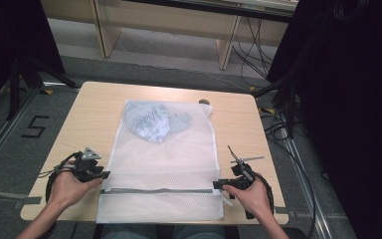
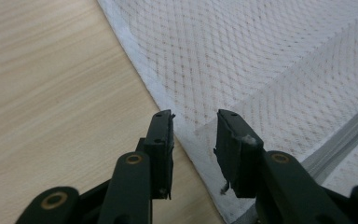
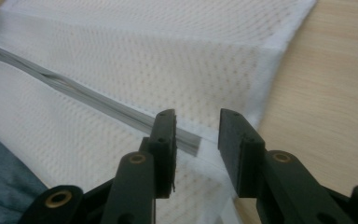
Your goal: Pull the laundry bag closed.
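Two open claws, left (image 1: 104, 175) and right (image 1: 218, 184), you're holding empty beside a white mesh bag (image 1: 164, 159) lying flat on the pale wood-grain table (image 1: 89, 114).

Lab: tripods (image 1: 17, 79), floor cables (image 1: 278, 124), curtains (image 1: 348, 89)

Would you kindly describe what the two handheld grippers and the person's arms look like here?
Both the left gripper and the right gripper are black, each with two flat rectangular jaws on arms fixed by brass-coloured rivets. The left one carries a grey three-cornered plate; thin grey rods rise from the right one. A black cable loops from each. The forearms are bare, with no sleeves in view.
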Tool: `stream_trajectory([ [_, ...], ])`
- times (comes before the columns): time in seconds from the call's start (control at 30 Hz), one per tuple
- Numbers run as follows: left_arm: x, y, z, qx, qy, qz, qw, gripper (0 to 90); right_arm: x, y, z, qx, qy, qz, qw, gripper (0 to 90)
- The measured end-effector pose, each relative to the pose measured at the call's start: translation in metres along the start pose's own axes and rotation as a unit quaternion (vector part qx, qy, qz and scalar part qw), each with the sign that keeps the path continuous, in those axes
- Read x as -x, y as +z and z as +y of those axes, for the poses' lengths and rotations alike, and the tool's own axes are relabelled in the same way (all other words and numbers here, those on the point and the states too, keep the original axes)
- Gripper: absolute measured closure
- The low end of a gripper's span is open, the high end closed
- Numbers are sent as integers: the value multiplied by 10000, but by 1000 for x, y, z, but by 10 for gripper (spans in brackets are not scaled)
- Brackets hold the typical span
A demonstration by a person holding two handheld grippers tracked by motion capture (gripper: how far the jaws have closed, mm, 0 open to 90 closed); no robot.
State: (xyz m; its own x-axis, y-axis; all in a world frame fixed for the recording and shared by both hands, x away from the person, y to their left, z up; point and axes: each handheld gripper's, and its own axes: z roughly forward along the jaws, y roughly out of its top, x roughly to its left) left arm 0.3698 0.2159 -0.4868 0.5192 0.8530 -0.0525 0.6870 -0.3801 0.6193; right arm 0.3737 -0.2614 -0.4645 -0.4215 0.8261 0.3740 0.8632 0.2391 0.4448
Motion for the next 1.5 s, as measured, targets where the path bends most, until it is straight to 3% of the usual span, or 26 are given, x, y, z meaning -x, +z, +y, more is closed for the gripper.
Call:
stream_trajectory([
  [0.07, -2, 0, -1, -100, -36, -20, 9999, 671, 0, 4, 2, 141, -91, 106, 9998, 664],
  [0.1, 0, 2, -1, 0, -206, -62, 9998, 694, -1, 7, 2, 131, -111, 239, 9996, 661],
  [0.17, -1, 0, -1, -75, -210, -18, 9998, 727, -6, 12, 4, 152, -46, 235, 9996, 665],
  [0.2, -2, 1, 0, -137, -232, -63, 9996, 755, -12, 13, 6, 11, 98, 398, 9992, 664],
  [0.23, 0, 3, 0, 10, -335, -35, 9994, 773, -15, 15, 8, -6, 45, 363, 9993, 664],
  [0.27, 0, 3, 0, -224, -228, -122, 9994, 789, -16, 17, 10, 33, -164, 375, 9992, 664],
  [0.37, 1, 4, -2, -427, -233, -178, 9987, 835, -31, 23, 17, -20, -220, 441, 9988, 666],
  [0.43, 2, 5, -3, -339, -363, -138, 9987, 864, -37, 27, 20, 18, -292, 483, 9984, 666],
  [0.47, 1, 3, -2, -404, -321, -196, 9985, 875, -41, 30, 20, -3, -241, 496, 9985, 666],
  [0.5, 3, 4, -2, -343, -414, -236, 9983, 893, -45, 33, 20, -6, -308, 588, 9978, 668],
  [0.6, 4, 3, -1, -548, -414, -281, 9972, 898, -54, 39, 21, -11, -444, 698, 9966, 700],
  [0.67, 5, 3, 0, -607, -464, -286, 9967, 899, -60, 43, 23, 48, -672, 876, 9939, 728],
  [0.73, 5, 4, -1, -618, -500, -275, 9965, 899, -63, 44, 24, 29, -690, 875, 9938, 735],
  [0.77, 5, 3, -1, -689, -477, -277, 9961, 899, -71, 48, 27, -30, -601, 1012, 9930, 754],
  [1.0, 9, 0, -1, -774, -460, -289, 9955, 899, -96, 69, 36, -123, -849, 1207, 9890, 743],
  [1.03, 10, -1, 0, -775, -459, -285, 9955, 899, -101, 73, 38, -148, -973, 1276, 9869, 745],
  [1.07, 11, -2, 0, -778, -504, -276, 9953, 899, -106, 76, 40, -171, -985, 1263, 9869, 749],
  [1.1, 11, -3, 0, -846, -372, -270, 9954, 899, -110, 80, 41, -188, -1036, 1299, 9859, 753],
  [1.13, 13, -2, -1, -782, -409, -227, 9958, 899, -115, 82, 42, -274, -1011, 1281, 9862, 760],
  [1.2, 14, -2, -1, -927, -396, -269, 9945, 899, -123, 86, 44, -411, -1040, 1281, 9854, 770],
  [1.27, 14, -1, -2, -1008, -338, -181, 9942, 899, -129, 93, 47, -316, -1194, 1298, 9838, 783],
  [1.37, 14, 0, -2, -1045, -328, -140, 9939, 899, -139, 97, 48, -468, -1072, 1306, 9845, 788],
  [1.4, 14, 1, -3, -1045, -356, -157, 9938, 898, -144, 103, 50, -427, -1253, 1357, 9819, 792],
  [1.47, 13, 2, -3, -1061, -310, -186, 9937, 899, -150, 107, 52, -406, -1301, 1429, 9803, 804],
  [1.5, 14, 2, -3, -1080, -422, -173, 9931, 899, -152, 109, 52, -384, -1322, 1432, 9801, 808],
])
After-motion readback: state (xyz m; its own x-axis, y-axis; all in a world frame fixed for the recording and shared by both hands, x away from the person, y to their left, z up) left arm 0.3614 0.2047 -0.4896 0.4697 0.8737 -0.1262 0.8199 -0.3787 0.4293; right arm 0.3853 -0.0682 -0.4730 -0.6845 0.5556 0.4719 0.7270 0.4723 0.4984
